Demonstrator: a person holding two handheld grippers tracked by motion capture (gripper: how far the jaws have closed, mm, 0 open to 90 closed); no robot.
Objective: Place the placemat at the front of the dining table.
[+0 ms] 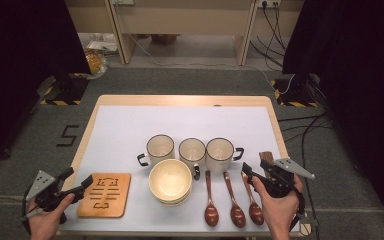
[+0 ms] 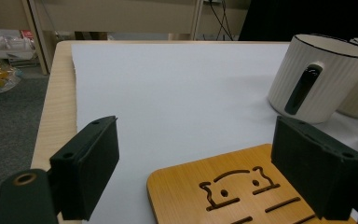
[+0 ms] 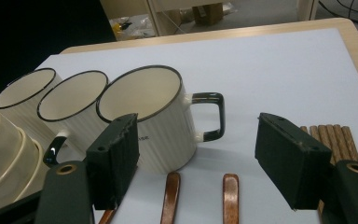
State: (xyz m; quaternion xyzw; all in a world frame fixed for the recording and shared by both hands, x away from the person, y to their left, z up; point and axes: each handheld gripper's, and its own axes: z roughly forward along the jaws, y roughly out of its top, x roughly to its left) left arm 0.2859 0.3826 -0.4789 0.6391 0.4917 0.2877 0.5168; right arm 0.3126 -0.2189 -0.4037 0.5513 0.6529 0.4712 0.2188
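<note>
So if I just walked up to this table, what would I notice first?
Probably the row of three cream mugs with dark rims across the middle of the white table, with stacked cream bowls just in front of them. Three shiny brown wooden spoons lie side by side to the bowls' right. At the near left sits a wooden trivet, and an open left gripper and right gripper wait at the sides.

Probably a lab or recording studio: black curtains (image 1: pixel 25 45) flank the bench (image 1: pixel 180 100), hazard-taped stand bases (image 1: pixel 60 92) sit on grey carpet, and cables (image 1: pixel 300 130) trail across the floor.
</note>
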